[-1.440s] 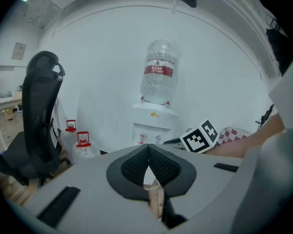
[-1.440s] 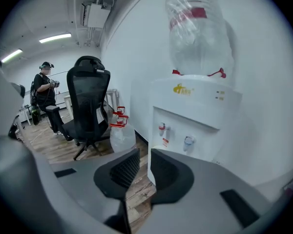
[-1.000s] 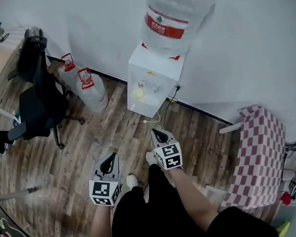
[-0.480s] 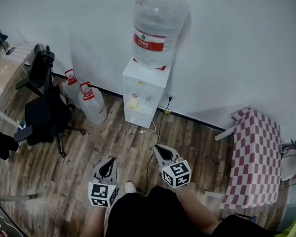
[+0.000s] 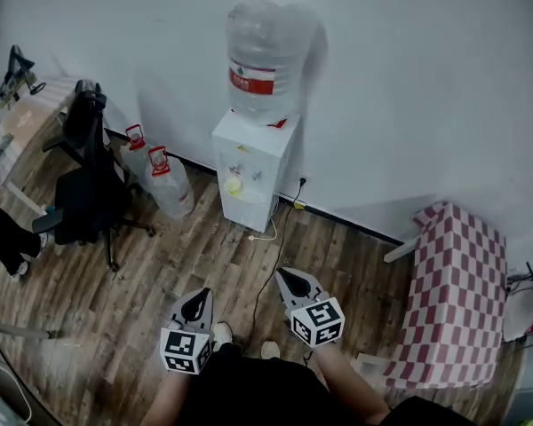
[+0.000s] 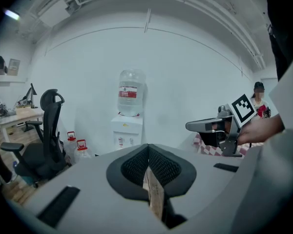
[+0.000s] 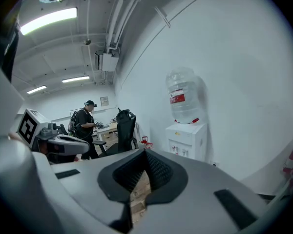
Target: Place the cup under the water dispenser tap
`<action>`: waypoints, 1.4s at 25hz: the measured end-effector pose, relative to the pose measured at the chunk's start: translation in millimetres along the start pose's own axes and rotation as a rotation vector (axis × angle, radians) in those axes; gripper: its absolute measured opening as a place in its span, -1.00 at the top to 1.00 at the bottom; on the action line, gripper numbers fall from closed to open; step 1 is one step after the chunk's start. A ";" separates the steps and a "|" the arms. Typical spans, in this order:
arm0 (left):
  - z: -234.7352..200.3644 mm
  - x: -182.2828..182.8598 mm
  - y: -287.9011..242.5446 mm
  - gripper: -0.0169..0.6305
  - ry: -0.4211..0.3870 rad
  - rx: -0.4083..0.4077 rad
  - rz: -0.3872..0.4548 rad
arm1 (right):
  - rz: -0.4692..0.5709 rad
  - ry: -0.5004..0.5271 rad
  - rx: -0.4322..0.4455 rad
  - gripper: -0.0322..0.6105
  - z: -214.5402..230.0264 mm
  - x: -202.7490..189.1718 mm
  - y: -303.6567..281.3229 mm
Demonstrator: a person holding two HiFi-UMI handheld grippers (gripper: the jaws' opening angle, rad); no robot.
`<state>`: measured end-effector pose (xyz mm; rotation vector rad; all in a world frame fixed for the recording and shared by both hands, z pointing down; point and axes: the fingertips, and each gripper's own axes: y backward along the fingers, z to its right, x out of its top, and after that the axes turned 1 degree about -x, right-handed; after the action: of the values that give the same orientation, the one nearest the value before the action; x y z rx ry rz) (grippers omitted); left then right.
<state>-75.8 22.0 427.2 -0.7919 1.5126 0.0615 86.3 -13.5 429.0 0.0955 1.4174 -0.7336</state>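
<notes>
The white water dispenser (image 5: 247,174) stands against the wall with a big clear bottle (image 5: 263,60) on top. A small yellow cup (image 5: 234,185) sits in its tap recess. Both grippers hang well back from it over the wooden floor. My left gripper (image 5: 194,302) and my right gripper (image 5: 290,281) are both shut, with nothing between the jaws. The dispenser (image 6: 126,132) looks small and far in the left gripper view, with the right gripper (image 6: 205,126) at the right. The right gripper view also shows the dispenser (image 7: 186,140).
A black office chair (image 5: 87,185) and two spare water bottles (image 5: 164,183) stand left of the dispenser. A red-checked table (image 5: 453,291) is at the right. A cable (image 5: 268,231) runs across the floor. A desk (image 5: 18,122) is far left; a person (image 7: 86,126) stands by it.
Both grippers have drawn back from the dispenser and risen. The dispenser now looks smaller and farther off, and more of the room shows.
</notes>
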 end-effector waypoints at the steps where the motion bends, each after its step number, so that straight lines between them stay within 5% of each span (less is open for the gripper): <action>1: 8.8 0.6 2.0 0.91 -0.006 0.007 0.002 | 0.003 -0.004 0.002 0.83 4.2 -2.1 7.1; 13: 63.8 -16.4 32.5 0.90 -0.049 0.097 -0.009 | 0.060 -0.011 0.046 0.83 17.1 -8.8 69.4; 23: 14.1 22.5 50.6 0.90 -0.029 0.089 0.082 | 0.072 -0.009 -0.025 0.83 1.9 -0.2 70.9; 35: -27.2 10.9 56.5 0.90 -0.009 0.060 0.078 | 0.054 -0.026 -0.112 0.83 -16.9 -6.1 66.9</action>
<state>-126.4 46.4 397.2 -0.6837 1.5296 0.0767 106.2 49.2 407.4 0.0366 1.4231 -0.6079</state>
